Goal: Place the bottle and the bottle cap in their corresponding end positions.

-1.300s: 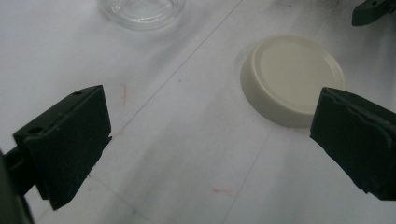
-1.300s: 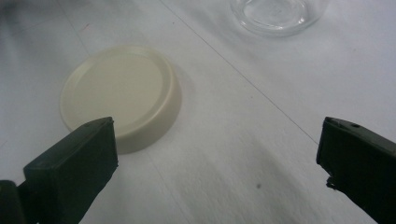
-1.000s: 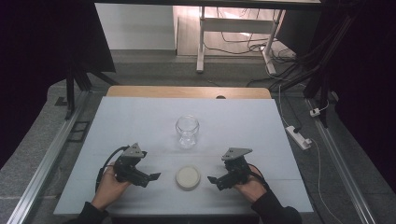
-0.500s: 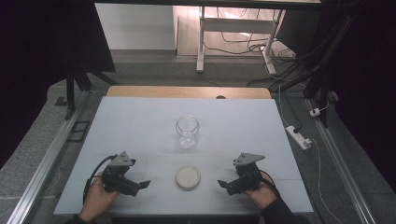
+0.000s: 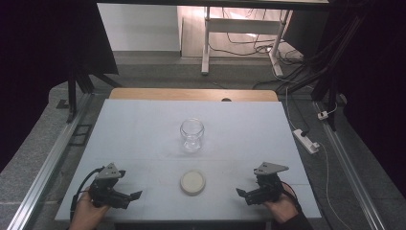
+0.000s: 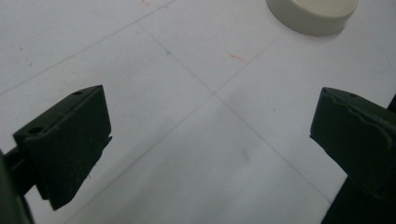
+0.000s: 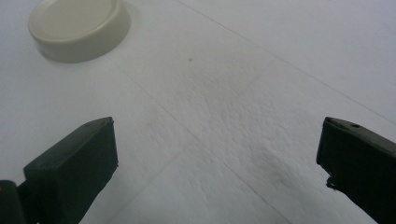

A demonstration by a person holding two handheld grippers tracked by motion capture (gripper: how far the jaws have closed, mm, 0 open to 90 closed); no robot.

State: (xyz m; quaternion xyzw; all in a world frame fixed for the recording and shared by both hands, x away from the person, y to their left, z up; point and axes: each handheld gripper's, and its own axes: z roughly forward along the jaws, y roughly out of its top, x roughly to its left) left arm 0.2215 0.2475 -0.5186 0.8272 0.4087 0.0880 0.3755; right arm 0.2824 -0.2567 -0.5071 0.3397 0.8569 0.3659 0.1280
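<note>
**benchwatcher:** ok so what's on the table [image 5: 143, 124] right now? And is there anything in that jar?

**me:** Just two things. The glass jar [image 5: 192, 134] stands upright about mid-table, mouth open with no lid on it, and it looks empty to me: I can see straight through the glass to the white surface behind it. The cream lid [image 5: 193, 182] lies flat on the table nearer to me, straight in front of the jar and apart from it, not touching.

**benchwatcher:** Where are your grippers?

**me:** Both low at my edge of the table, one on each side of the lid, tips pointing in toward it. My left gripper [image 5: 129, 196] is off to the lid's left, my right gripper [image 5: 243, 194] off to its right, and neither one touches it. Both are well apart from the jar.

**benchwatcher:** Open or closed?

**me:** Both spread wide with nothing in them. In the left gripper view there's only bare white tabletop between the jaws of my left gripper [image 6: 210, 140], with the lid [image 6: 312, 15] up at the top edge, past the tips. Same story in the right gripper view: my right gripper [image 7: 217, 154] has bare table between its jaws, and the lid [image 7: 78, 28] sits in the upper left corner, beyond the jaw tip on that side.
</note>
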